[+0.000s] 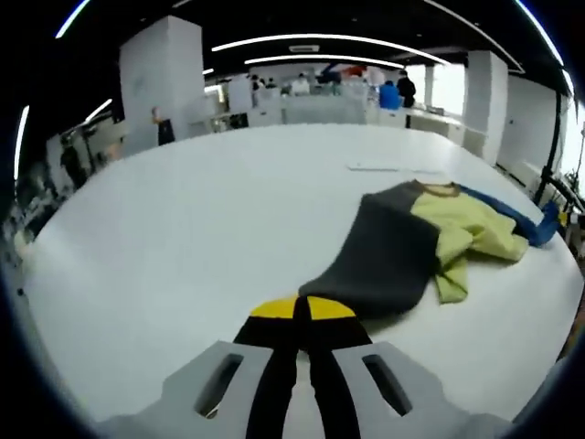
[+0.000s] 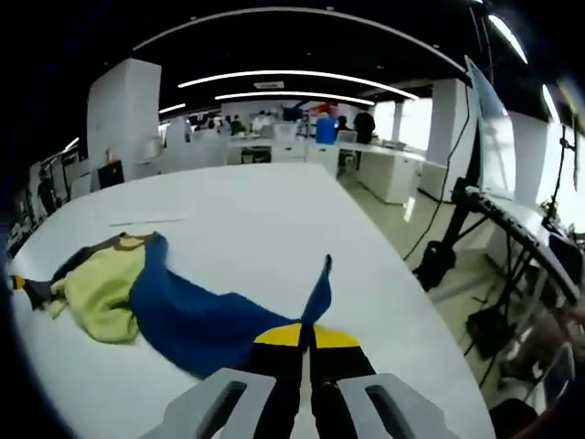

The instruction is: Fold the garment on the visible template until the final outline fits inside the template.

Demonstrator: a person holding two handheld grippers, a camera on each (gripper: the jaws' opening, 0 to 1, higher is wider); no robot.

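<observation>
Gripping the dark grey panel of the crumpled grey, yellow-green and blue cloth garment, the left claw has its yellow-tipped jaws pressed together at the hem, low on the broad white bench. From the left gripper view the garment lies bunched toward the right of the bench, the yellow-green part heaped in the middle and the blue trailing beyond. No template outline can be made out.

From the right gripper view, the right claw is likewise closed on the blue panel, a corner of which stands up above the jaws. The garment spreads leftward, with the yellow-green heap behind.

Both holds look like opposite ends, so drawing the claws apart evenly, keeping the cloth low and taut, should flatten it before any fold.
</observation>
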